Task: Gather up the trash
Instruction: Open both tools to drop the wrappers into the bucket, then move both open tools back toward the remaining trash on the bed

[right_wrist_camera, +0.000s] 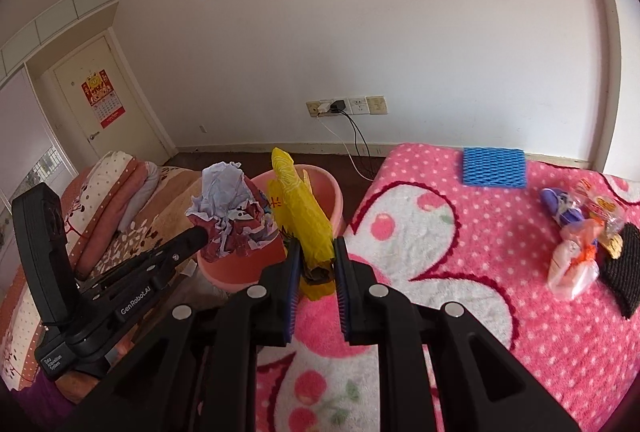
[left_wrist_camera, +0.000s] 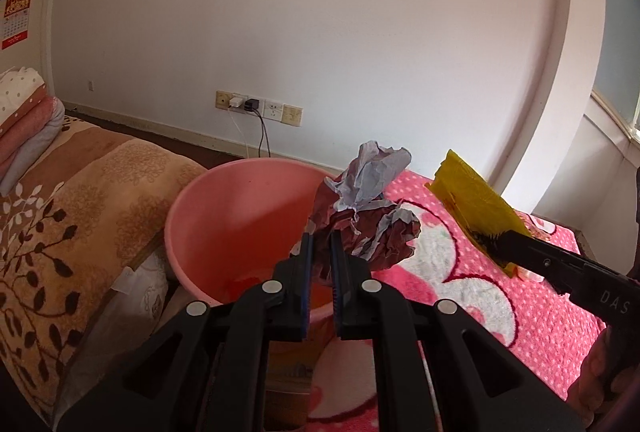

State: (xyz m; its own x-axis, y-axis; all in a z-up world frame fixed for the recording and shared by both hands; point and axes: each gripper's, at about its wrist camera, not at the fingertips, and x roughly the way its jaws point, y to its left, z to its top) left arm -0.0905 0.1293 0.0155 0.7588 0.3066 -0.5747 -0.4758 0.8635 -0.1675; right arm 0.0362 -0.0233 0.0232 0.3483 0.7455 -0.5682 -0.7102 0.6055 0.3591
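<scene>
Left gripper [left_wrist_camera: 321, 236] fingers clamped on crumpled grey-maroon paper wad [left_wrist_camera: 370, 208], frame centre, overhanging right rim of round pink plastic bucket [left_wrist_camera: 224, 216]. Right gripper [right_wrist_camera: 316, 246] fingers pinching yellow plastic wrapper [right_wrist_camera: 300, 208], long axis upright, bucket directly behind; left nearer opening.

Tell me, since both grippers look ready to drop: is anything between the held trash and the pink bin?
Nothing visible. The crumpled paper in the left gripper and the yellow wrapper in the right gripper hang beside the open pink bin.
</scene>
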